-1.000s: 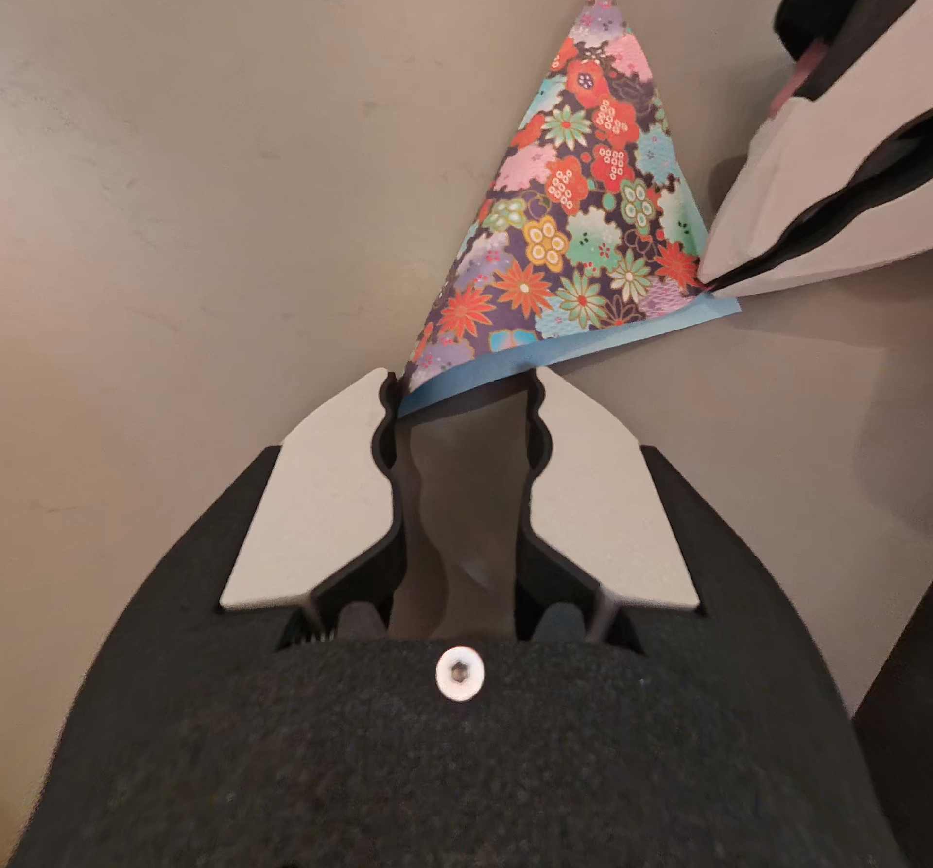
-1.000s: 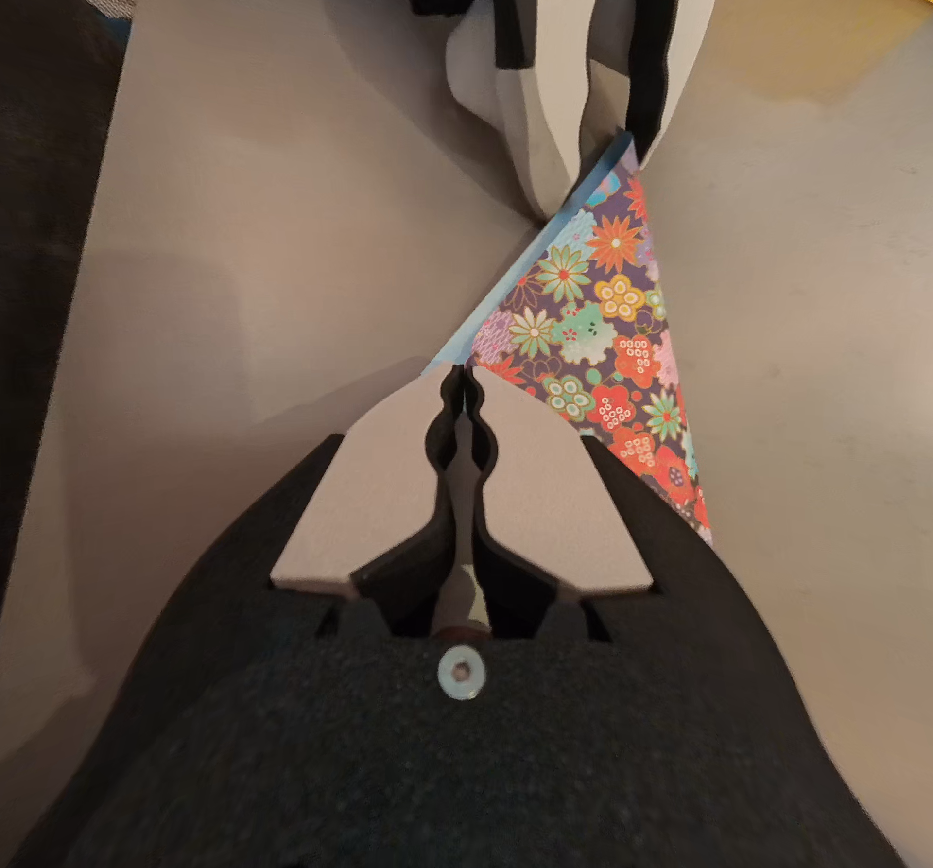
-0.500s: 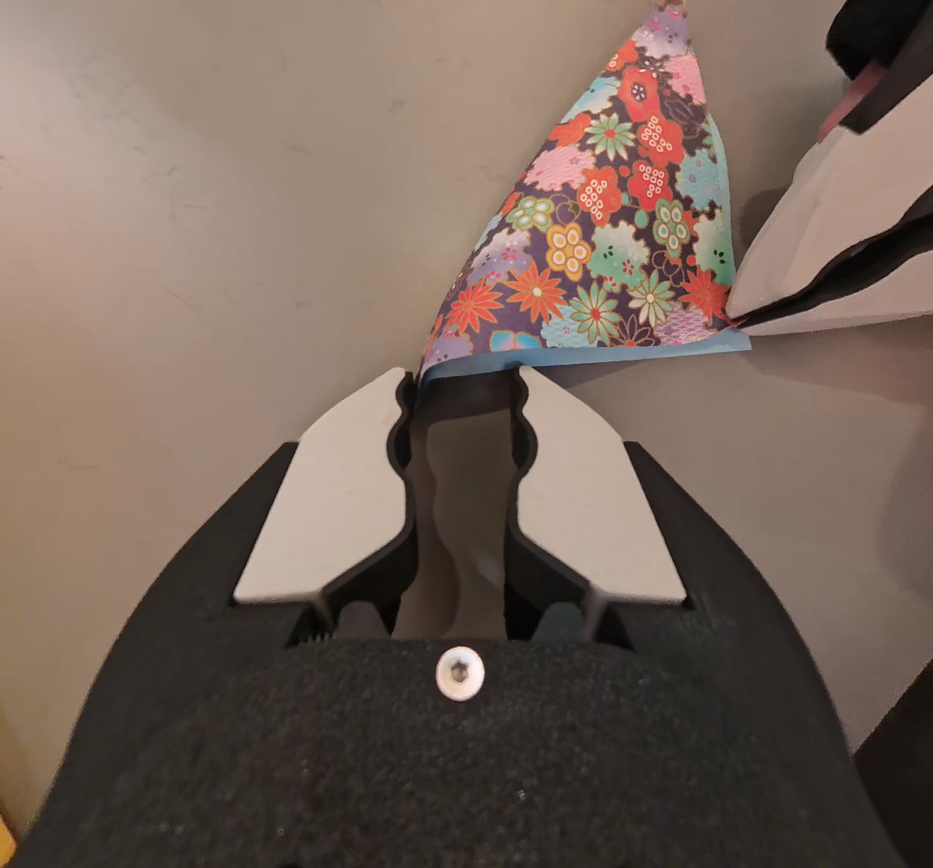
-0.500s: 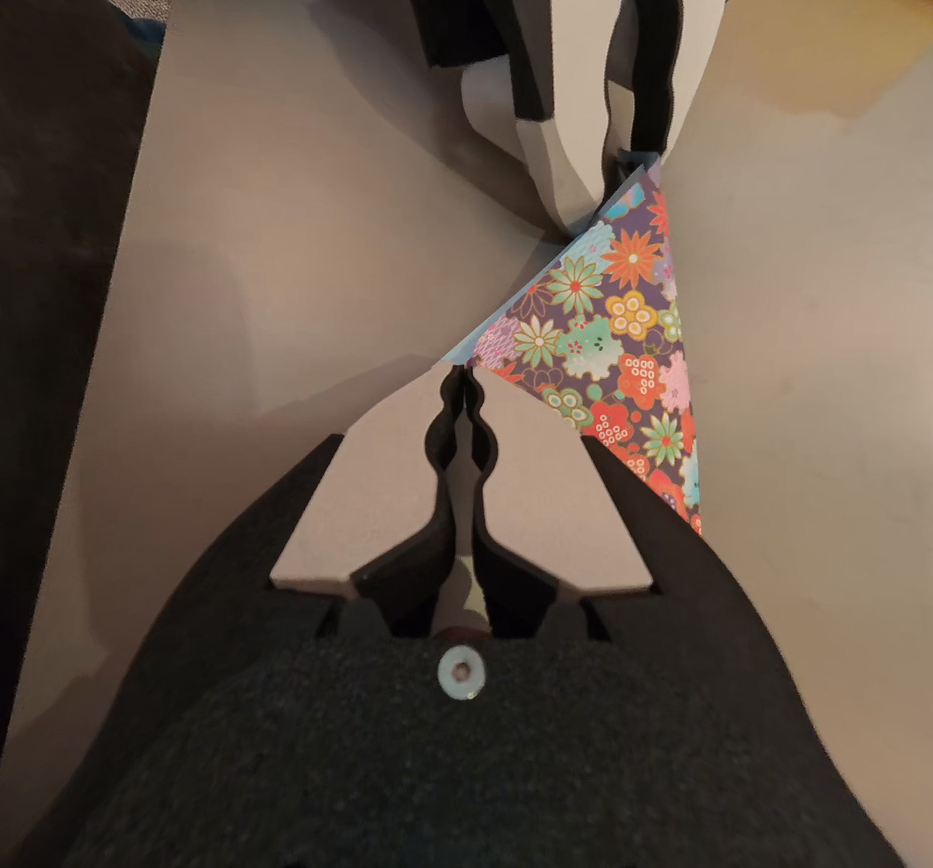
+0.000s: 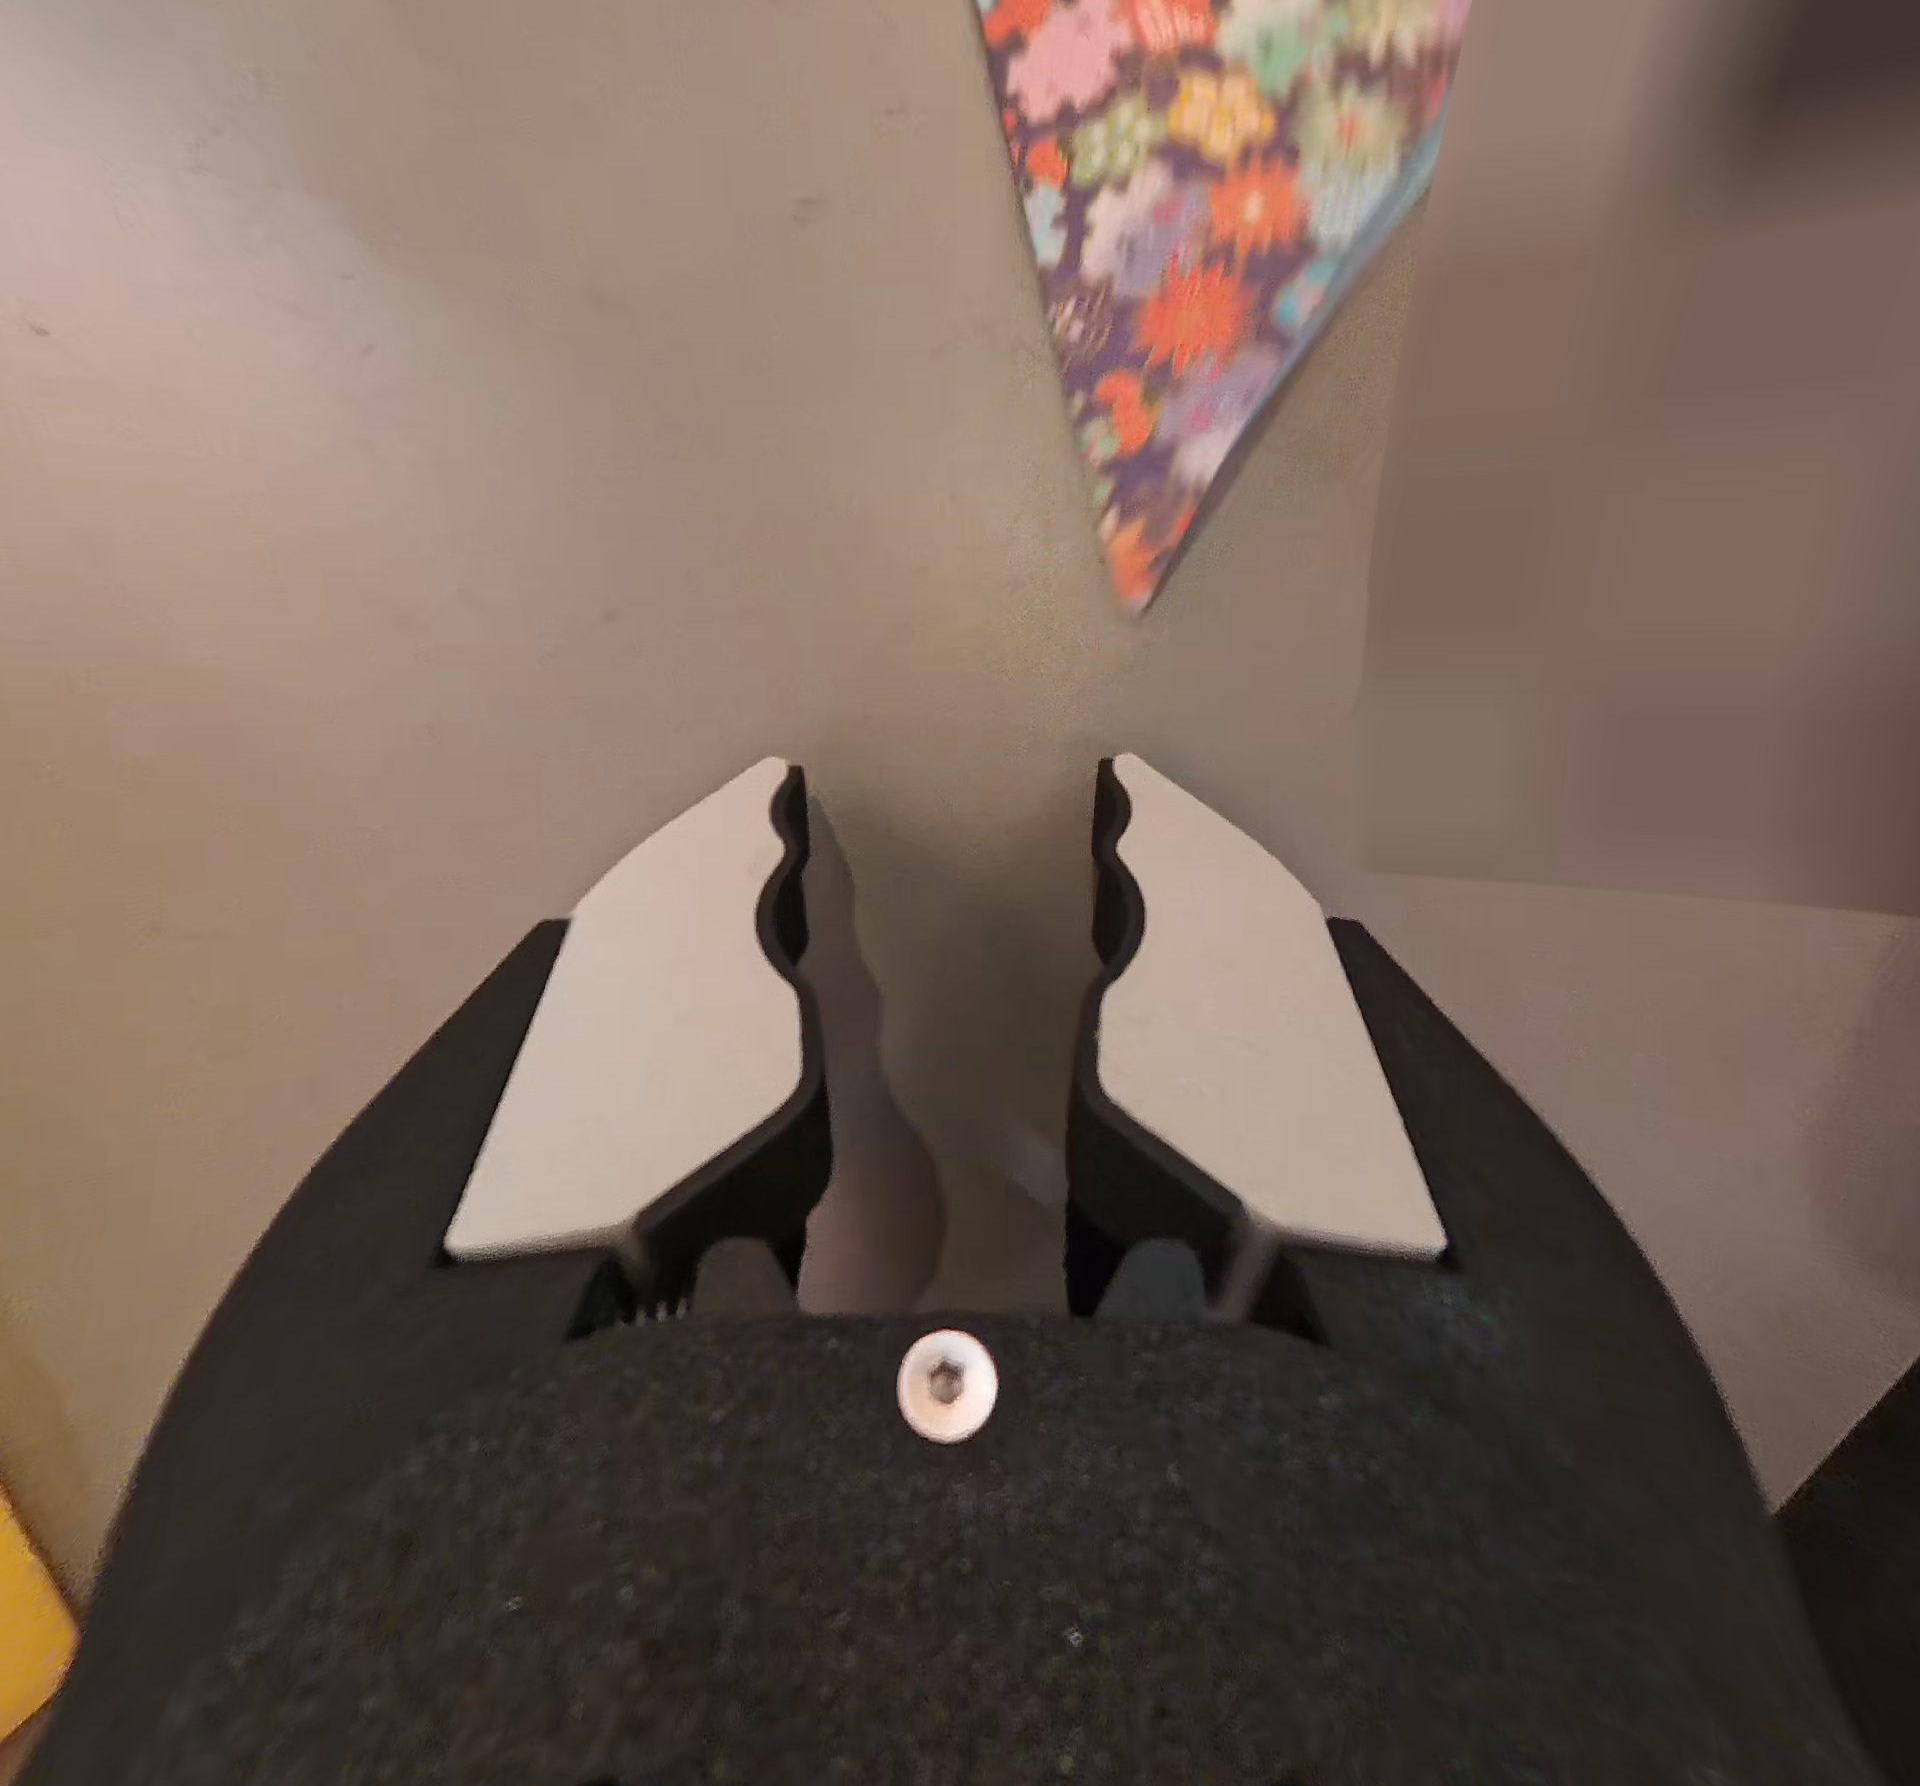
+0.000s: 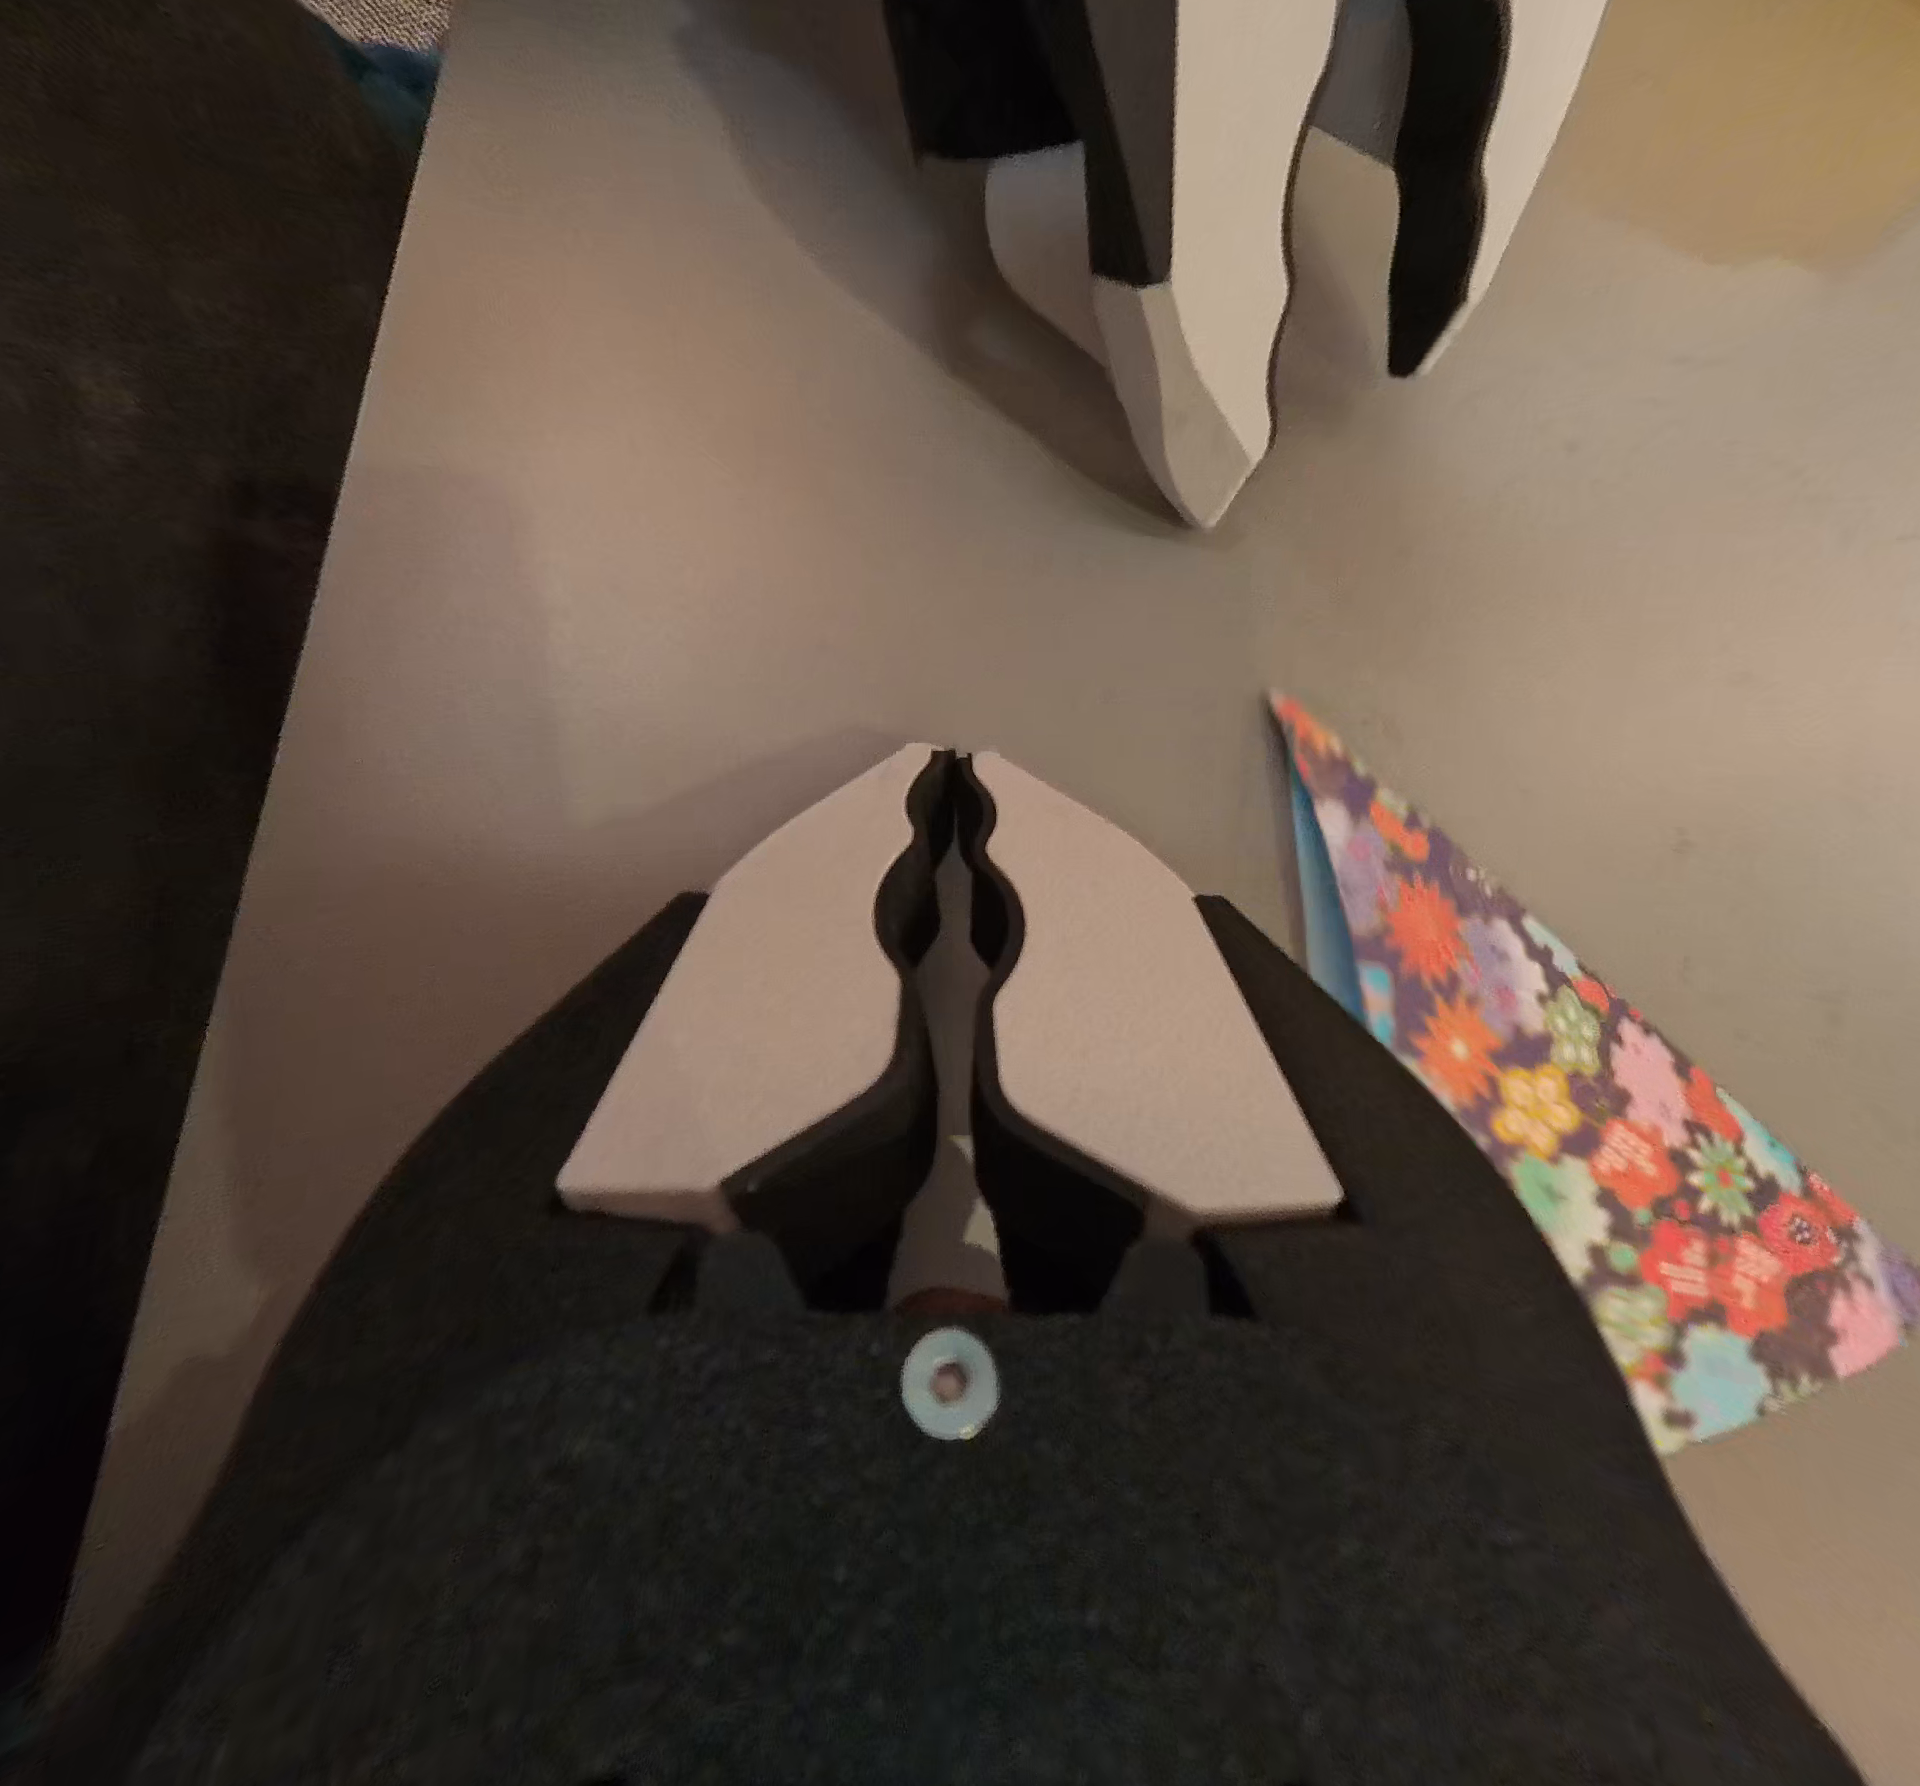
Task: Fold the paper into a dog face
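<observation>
I have let go of the paper (image 6: 1621, 1123) with both tools; it lies flat on the table (image 6: 727, 489). My left gripper (image 5: 948, 780) is wide open and empty, my right gripper (image 6: 951, 757) closed on nothing, beside the paper.

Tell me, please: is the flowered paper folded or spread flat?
Folded. The flowered paper lies as a triangle on the table, with a blue underside strip along one edge.

Folded paper (image 6: 1621, 1144) lies flat on the table (image 6: 727, 510), lower right in the right wrist view; left gripper (image 6: 1320, 406) hangs above, upper centre.
</observation>
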`<state>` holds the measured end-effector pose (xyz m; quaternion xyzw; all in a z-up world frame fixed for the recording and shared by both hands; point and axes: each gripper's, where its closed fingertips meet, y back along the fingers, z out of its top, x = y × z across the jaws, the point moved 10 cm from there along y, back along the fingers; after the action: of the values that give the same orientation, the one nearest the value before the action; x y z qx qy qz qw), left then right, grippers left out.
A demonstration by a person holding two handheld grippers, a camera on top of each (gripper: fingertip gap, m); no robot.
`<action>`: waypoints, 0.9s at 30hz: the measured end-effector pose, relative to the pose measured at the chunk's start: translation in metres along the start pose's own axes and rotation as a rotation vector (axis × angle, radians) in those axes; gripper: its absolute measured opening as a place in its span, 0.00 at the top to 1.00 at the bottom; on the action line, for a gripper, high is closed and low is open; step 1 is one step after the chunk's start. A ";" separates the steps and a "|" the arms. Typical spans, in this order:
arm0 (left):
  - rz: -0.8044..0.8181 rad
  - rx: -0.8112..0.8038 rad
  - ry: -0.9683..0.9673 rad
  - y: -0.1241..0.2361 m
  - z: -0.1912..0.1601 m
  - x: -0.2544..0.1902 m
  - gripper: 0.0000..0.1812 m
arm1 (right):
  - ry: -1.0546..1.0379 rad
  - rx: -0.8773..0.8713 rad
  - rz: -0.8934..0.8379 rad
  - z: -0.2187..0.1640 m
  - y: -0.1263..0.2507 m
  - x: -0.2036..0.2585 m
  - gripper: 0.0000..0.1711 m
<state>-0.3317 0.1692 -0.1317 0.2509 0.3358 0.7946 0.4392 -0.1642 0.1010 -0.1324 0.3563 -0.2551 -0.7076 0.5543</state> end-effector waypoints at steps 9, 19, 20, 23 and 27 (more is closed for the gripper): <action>-0.047 -0.089 -0.006 0.006 0.027 -0.002 0.72 | -0.317 0.021 -0.425 -0.063 0.078 -0.063 0.93; -0.210 -0.096 -0.059 -0.038 0.096 -0.040 0.79 | -0.643 0.203 -0.487 -0.105 0.055 -0.104 0.99; -0.209 -0.068 -0.051 -0.045 0.099 -0.041 0.79 | -0.681 0.185 -0.481 -0.105 0.054 -0.101 1.00; -0.213 -0.007 -0.002 -0.062 0.101 -0.041 0.83 | -0.781 0.164 -0.483 -0.100 0.054 -0.089 1.00; -0.224 0.054 0.052 -0.071 0.093 -0.034 0.87 | -0.881 0.104 -0.420 -0.083 0.047 -0.067 1.00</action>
<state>-0.2131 0.1960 -0.1286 0.2028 0.3944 0.7374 0.5095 -0.0615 0.1563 -0.1330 0.0942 -0.4231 -0.8738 0.2206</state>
